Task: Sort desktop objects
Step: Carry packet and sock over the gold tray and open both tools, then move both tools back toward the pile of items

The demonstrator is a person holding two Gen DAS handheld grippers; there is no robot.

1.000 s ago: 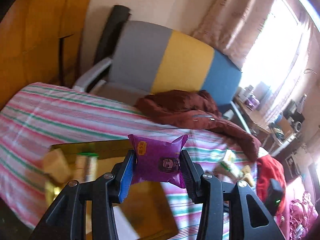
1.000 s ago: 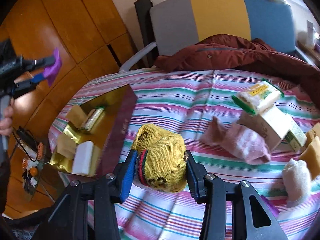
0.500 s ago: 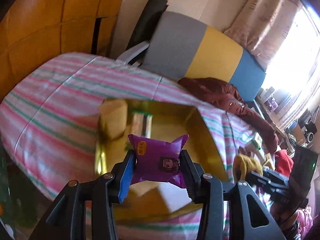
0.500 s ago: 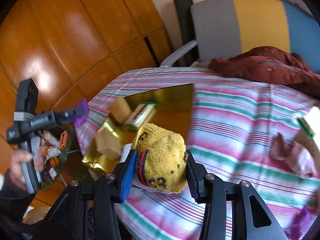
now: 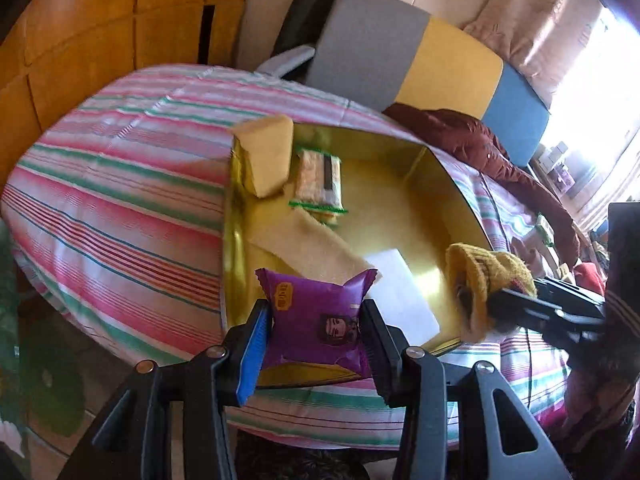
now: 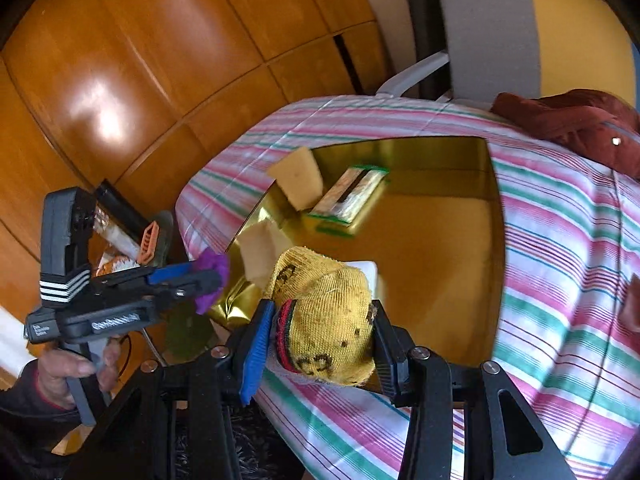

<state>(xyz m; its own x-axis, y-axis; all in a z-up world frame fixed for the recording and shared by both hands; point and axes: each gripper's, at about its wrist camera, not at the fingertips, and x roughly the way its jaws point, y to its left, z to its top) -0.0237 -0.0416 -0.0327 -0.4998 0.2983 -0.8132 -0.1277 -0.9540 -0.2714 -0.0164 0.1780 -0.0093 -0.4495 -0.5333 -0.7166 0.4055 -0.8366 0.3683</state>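
While the left tool (image 5: 316, 330) grips a purple packet (image 5: 318, 322), the right tool (image 6: 322, 330) clamps a yellow sock (image 6: 326, 320) — both above the gold tray (image 5: 452, 196).

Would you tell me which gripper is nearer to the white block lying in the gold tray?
Hard to separate. The left gripper holds the purple snack packet above the white block's near-left edge; the right gripper holds the yellow sock above its right side.
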